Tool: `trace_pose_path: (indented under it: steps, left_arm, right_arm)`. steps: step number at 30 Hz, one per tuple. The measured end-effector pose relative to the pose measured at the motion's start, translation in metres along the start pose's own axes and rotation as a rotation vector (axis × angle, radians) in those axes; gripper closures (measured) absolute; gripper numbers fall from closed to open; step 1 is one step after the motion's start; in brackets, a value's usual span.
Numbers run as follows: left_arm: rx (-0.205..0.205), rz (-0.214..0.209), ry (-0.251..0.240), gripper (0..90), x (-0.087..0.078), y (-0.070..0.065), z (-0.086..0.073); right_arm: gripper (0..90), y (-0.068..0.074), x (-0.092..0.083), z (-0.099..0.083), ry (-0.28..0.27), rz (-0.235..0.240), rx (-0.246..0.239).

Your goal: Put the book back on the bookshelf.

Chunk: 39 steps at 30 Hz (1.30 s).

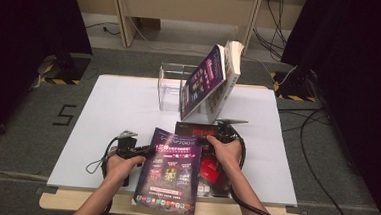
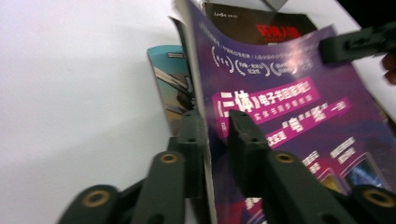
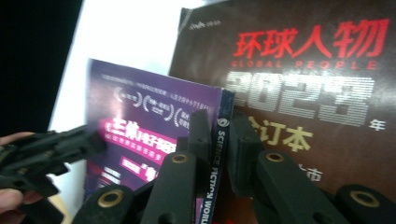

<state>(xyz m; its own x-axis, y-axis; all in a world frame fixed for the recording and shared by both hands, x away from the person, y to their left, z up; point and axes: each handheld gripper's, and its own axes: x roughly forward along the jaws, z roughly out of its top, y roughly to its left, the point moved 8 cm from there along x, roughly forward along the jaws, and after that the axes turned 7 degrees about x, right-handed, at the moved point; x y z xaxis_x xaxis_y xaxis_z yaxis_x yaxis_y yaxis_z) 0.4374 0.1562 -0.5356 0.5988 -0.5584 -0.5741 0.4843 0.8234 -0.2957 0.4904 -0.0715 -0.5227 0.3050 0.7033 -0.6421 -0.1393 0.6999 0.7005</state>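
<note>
Beneath the purple magazine (image 1: 169, 172), a dark magazine (image 1: 210, 164).

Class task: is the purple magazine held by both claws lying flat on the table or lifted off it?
Lifted: the purple magazine is tilted, pinched at opposite edges by left claw and right claw.

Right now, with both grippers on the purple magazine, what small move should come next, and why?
Probably lift the purple magazine clear of the dark one beneath. The left gripper pinches its open edge, the right gripper its spine, and other magazines already lean in the clear stand.
</note>
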Motion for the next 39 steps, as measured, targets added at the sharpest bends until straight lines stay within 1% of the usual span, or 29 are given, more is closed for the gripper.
trace_pose_path:
  steps: [2,4,5,6,8,13,17,21,23,29,34,39]
  left_arm:
    - [0.014,0.021,-0.007,58.0,-0.003,0.002,0.003]
    - [0.035,0.041,-0.004,45.4,-0.008,0.004,0.005]
    - [0.046,0.048,-0.003,41.0,-0.010,0.006,0.005]
    - [0.045,0.052,-0.007,38.1,-0.012,0.007,0.005]
    - [0.046,0.054,-0.014,34.5,-0.015,0.009,0.005]
    - [0.026,0.046,-0.043,33.7,-0.023,0.013,0.002]
    - [0.028,0.040,-0.053,33.8,-0.026,0.015,0.002]
    - [0.022,0.042,-0.076,34.0,-0.030,0.016,0.005]
    - [0.021,0.041,-0.089,34.2,-0.031,0.017,0.007]
    - [0.018,0.040,-0.107,34.2,-0.033,0.018,0.007]
    - [0.026,0.053,-0.110,34.1,-0.034,0.021,0.006]
    - [0.032,0.050,-0.112,32.3,-0.033,0.021,0.004]
  right_arm:
    - [83.4,0.002,-0.001,0.000,-0.011,0.018,0.013]
    - [84.0,0.005,-0.003,0.000,-0.020,0.041,0.026]
    - [84.2,0.006,-0.004,0.000,-0.023,0.054,0.032]
    - [84.3,0.008,-0.004,0.001,-0.027,0.065,0.035]
    - [84.6,0.011,-0.006,0.001,-0.037,0.085,0.038]
    - [84.8,0.021,-0.012,0.002,-0.067,0.125,0.023]
    - [84.9,0.032,-0.018,0.004,-0.099,0.145,-0.009]
    - [84.9,0.043,-0.027,0.009,-0.141,0.159,-0.043]
    - [84.9,0.049,-0.032,0.010,-0.160,0.162,-0.067]
    - [84.9,0.070,-0.047,0.014,-0.233,0.173,-0.143]
    - [84.9,0.088,-0.062,0.018,-0.298,0.179,-0.206]
    - [84.9,0.102,-0.077,0.023,-0.368,0.180,-0.259]
